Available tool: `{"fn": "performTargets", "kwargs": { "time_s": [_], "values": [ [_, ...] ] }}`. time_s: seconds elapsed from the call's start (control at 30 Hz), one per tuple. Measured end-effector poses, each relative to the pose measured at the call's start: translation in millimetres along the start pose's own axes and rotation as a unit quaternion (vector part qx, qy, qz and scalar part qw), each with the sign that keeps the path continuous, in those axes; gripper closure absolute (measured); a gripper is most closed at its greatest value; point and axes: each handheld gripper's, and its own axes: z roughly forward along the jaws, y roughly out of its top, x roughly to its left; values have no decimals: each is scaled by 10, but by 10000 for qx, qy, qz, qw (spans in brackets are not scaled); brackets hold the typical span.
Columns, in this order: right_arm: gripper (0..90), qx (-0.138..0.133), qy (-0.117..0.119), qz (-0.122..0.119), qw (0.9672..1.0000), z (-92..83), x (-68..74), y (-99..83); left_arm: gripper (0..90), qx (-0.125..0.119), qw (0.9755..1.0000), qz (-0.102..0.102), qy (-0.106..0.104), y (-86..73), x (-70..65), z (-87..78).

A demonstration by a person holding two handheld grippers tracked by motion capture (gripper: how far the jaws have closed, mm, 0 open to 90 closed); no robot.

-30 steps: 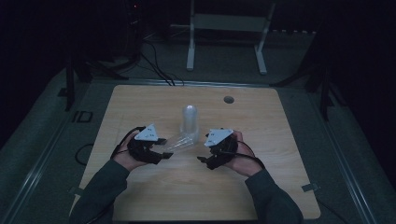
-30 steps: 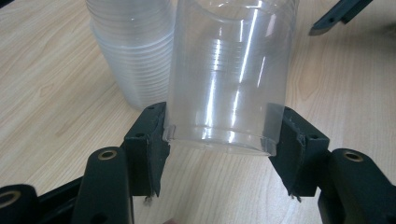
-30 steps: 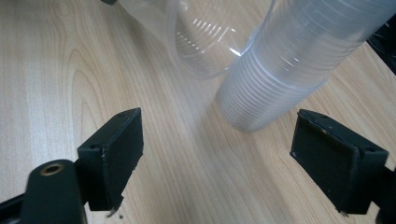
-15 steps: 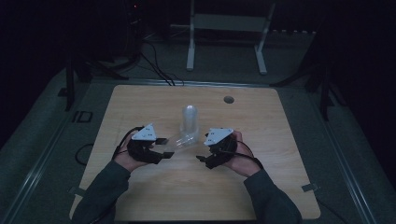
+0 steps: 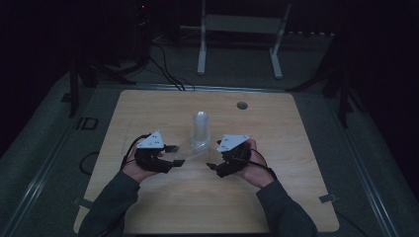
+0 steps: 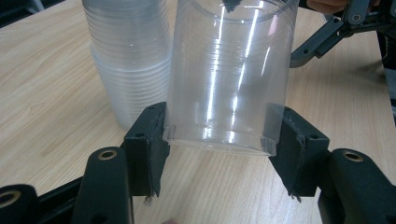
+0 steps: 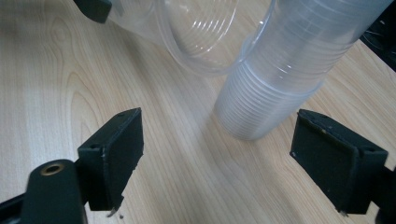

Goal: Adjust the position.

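Dim room, pale wooden table (image 5: 148,207). At left, the left gripper (image 6: 219,140) clamped a clear plastic cup (image 6: 231,79) near its base; light, thin-walled, easily crushed. Beside it stood the cup stack (image 5: 200,129). Right gripper (image 7: 233,154) hung near, jaws apart and empty.

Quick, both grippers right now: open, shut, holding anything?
Left gripper: shut on a single clear cup, gripped at its base.
Right gripper: open, holding nothing, facing the cup stack.
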Motion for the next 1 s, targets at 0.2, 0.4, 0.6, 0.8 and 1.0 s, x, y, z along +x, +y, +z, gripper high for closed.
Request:
{"fn": "performTargets", "kwargs": {
  "time_s": [0.2, 0.4, 0.6, 0.8, 1.0],
  "values": [
    [184, -160, 34, 132, 9998, 10, 10, 0, 414, -132, 9999, -45, -13, 0, -5, -9],
    [186, -269, 61, 246, 9993, 10, 18, -5, 414, -300, 9995, -127, 3, -7, -2, -15],
    [212, -501, 145, 458, 9976, 10, 12, 13, 414, -411, 9990, -161, -46, -13, 3, -16],
    [216, -618, 195, 526, 9965, 23, 28, 41, 414, -527, 9985, -167, -40, -14, -4, -38],
    [259, -799, 250, 685, 9941, 8, 24, 66, 414, -687, 9975, -188, -12, -25, -1, -67]
  ]
}}
